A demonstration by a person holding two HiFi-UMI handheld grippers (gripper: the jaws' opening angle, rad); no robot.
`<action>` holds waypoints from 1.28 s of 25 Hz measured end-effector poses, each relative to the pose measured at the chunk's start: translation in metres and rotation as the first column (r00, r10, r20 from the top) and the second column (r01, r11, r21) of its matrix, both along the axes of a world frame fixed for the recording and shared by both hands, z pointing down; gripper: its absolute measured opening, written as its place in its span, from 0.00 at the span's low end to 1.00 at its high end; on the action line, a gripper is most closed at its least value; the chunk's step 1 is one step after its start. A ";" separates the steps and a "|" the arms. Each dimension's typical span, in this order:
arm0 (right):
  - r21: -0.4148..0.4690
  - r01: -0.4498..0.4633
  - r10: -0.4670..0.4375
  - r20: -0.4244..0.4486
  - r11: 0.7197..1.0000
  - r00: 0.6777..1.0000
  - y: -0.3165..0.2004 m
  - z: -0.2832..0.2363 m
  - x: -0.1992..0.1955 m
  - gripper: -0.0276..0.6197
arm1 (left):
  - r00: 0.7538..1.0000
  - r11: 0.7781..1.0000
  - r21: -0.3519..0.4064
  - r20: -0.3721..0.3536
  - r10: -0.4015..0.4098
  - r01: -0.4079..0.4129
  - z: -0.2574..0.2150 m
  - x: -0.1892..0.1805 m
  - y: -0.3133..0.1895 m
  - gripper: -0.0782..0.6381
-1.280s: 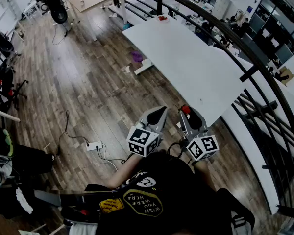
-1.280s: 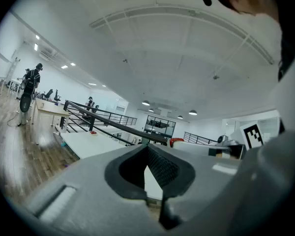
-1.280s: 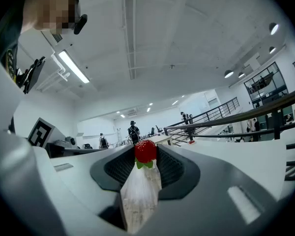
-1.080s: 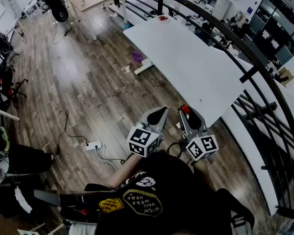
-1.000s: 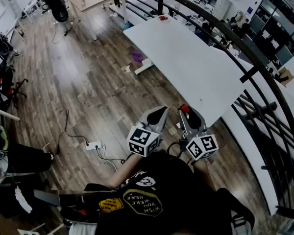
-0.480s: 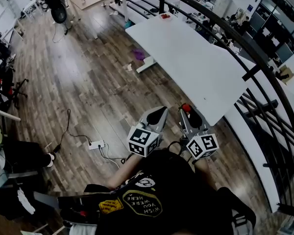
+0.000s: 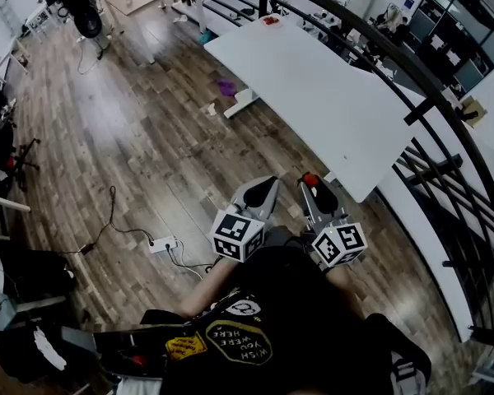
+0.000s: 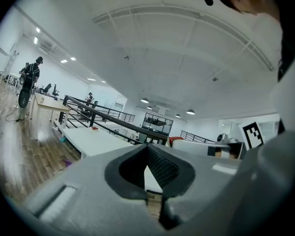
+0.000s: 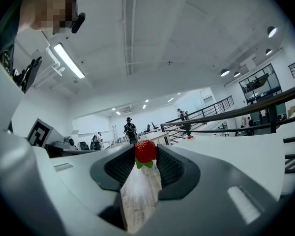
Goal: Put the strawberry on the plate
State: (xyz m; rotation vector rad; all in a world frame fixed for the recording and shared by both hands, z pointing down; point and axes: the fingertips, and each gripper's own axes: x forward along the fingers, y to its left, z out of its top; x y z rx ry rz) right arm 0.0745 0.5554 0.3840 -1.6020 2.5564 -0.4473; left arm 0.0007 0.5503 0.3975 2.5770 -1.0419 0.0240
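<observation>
R gripper (image 9: 146,155): jaws clamped narrow on the strawberry (image 9: 145,151), pinched right at the tips, red body up, green leaves just under it in the gap. L gripper (image 8: 147,147): jaws closed tip to tip, nothing btwn them, only a sliver of floor + table seen thru the slot lower down

Head view: both grippers held close in front of the person, side by side, near each other but not touching, marker cubes toward the body, jaws pointing fwd. Both are in the air over the wood floor (image 7: 132,138). Strawberry is the red dot at the R tips, just short of the near corner of the white table (image 7: 337,97)

Table is long and runs away up-frame alongside a black railing (image 7: 412,85). One small red/white item (image 7: 269,20) sits at its far end, well apart from the strawberry, too small to tell what it is. Same red spot shows in R gripper view at the table's far end

Floor: white power strip (image 7: 162,244) w/ cable left of the L gripper, purple bit (image 7: 227,87) near the table leg
</observation>
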 end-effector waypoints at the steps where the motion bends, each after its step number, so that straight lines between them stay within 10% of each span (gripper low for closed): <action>1: -0.003 0.003 -0.003 -0.002 1.000 1.000 -0.001 0.001 -0.002 0.26 | 1.000 1.000 0.003 0.000 0.005 -0.005 0.001 0.000 0.000 0.11; 32: -0.032 0.096 -0.095 0.048 0.995 0.994 -0.168 0.022 0.064 0.26 | 0.999 0.998 -0.051 0.039 0.026 -0.024 0.020 0.086 -0.167 0.11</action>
